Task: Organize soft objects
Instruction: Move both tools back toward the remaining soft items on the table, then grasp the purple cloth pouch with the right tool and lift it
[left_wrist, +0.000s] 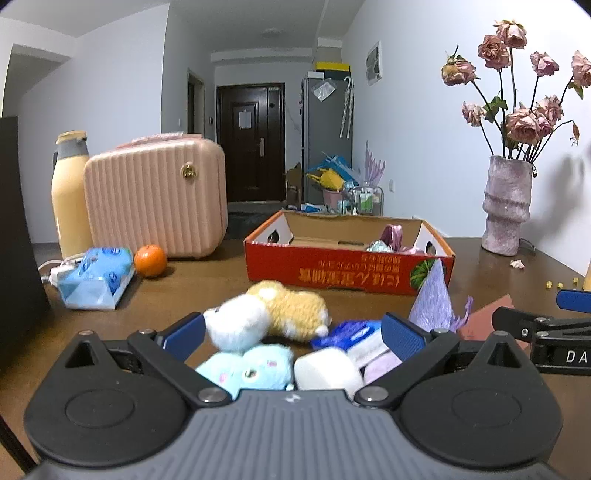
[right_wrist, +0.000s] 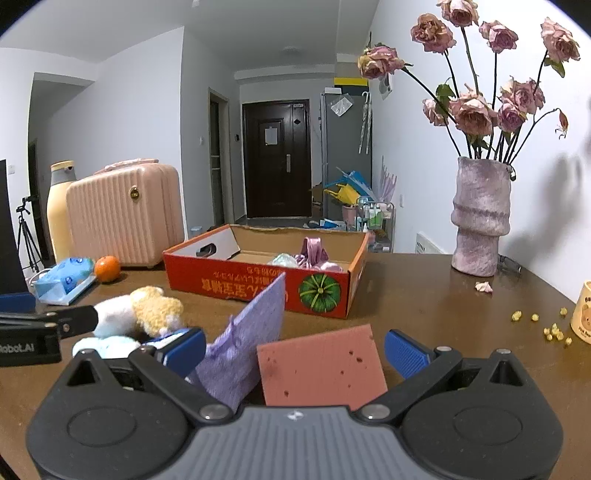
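Observation:
My left gripper (left_wrist: 293, 334) is open over a pile of soft things on the brown table. The pile holds a white and yellow plush (left_wrist: 266, 314) against the left finger, a light blue plush (left_wrist: 251, 369), a white roll (left_wrist: 327, 371) and a blue packet (left_wrist: 345, 332). My right gripper (right_wrist: 295, 350) is open too, with a purple cloth (right_wrist: 247, 343) and a pink sponge (right_wrist: 321, 365) between its fingers. Behind them stands a red cardboard box (left_wrist: 347, 271) (right_wrist: 255, 284) holding a pink satin cloth (right_wrist: 314, 253) and a pale green item. Each gripper shows at the edge of the other's view.
A pink suitcase (left_wrist: 155, 199), a cream bottle (left_wrist: 70, 195), an orange (left_wrist: 149, 260) and a blue tissue pack (left_wrist: 96, 277) sit at the left. A vase of dried roses (right_wrist: 480, 221), a cup (right_wrist: 581, 317), a petal and yellow crumbs (right_wrist: 554, 330) are on the right.

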